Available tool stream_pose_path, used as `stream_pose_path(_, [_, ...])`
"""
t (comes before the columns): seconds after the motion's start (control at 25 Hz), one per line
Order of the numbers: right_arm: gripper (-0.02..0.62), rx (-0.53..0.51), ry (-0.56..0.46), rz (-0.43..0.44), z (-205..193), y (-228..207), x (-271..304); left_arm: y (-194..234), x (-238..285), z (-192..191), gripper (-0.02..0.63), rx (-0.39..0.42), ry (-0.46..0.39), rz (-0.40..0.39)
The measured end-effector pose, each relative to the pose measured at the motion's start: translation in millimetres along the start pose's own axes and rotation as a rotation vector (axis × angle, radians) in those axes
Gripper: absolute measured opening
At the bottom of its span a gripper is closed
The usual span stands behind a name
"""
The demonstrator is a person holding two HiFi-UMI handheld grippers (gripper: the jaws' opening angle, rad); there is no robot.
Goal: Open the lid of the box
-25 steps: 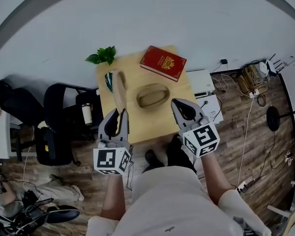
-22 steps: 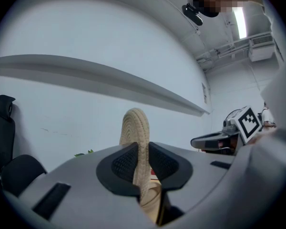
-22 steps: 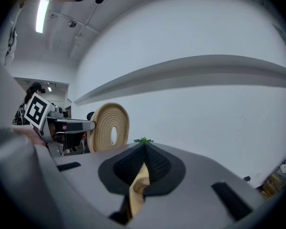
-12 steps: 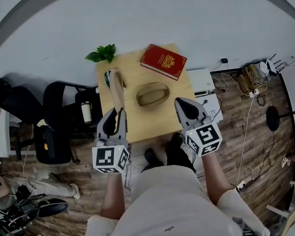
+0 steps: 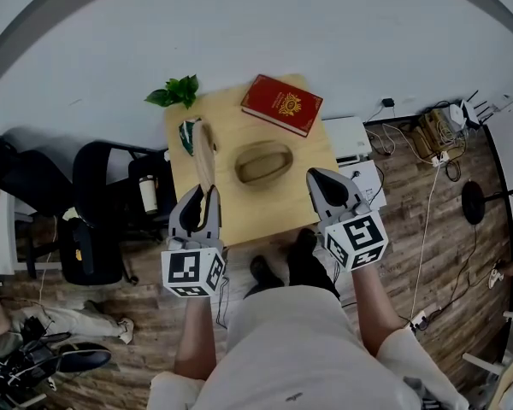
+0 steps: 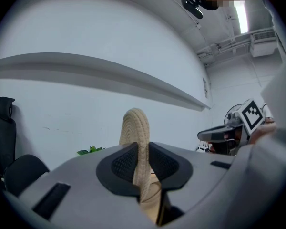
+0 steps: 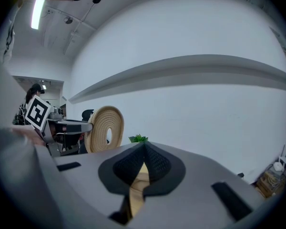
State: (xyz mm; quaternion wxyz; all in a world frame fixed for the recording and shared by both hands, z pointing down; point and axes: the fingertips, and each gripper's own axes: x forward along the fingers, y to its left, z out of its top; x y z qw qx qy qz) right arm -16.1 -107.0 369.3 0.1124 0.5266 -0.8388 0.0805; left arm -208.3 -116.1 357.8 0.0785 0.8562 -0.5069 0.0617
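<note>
The left tongs [image 6: 142,165] were parted only as far as the rim of the woven lid [image 6: 135,128] between them, with both dark pads pressed against the straw. The right tongs [image 7: 144,151] were pressed together, tip to tip, with nothing in their grip; pale wood showed through the gap lower down behind the tips

The left gripper view showed the lid only edge-on, as a narrow coiled band rising upright above the pads, with the other tongs off to the right. The right gripper view showed its broad round face from the side, a flat spiral of straw with a dark hole near the middle, and leaves of the plant [image 7: 139,138] just beyond the tips. Neither gripper view clearly showed the box [image 5: 264,162]. The head view did: an oval woven bowl, uncovered, sat near the middle of the wooden desk [image 5: 239,216]. The lid stood on edge well to the left of the box, over the left side of the desk; whether it touched the wood could not be told. A red book [image 5: 283,106] lay at the far right corner, apart from the box, and the plant sat at the far left corner. The right tongs hung by the desk's right near edge, clear of the box
</note>
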Motion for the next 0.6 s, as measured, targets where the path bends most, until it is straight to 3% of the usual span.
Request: stream_pose_path(0.6, [-0.003,-0.015,0.002,-0.001,-2.4,-4.8,-10.0,-7.4,0.9,-7.5,0.067,0.004,0.014,-0.002])
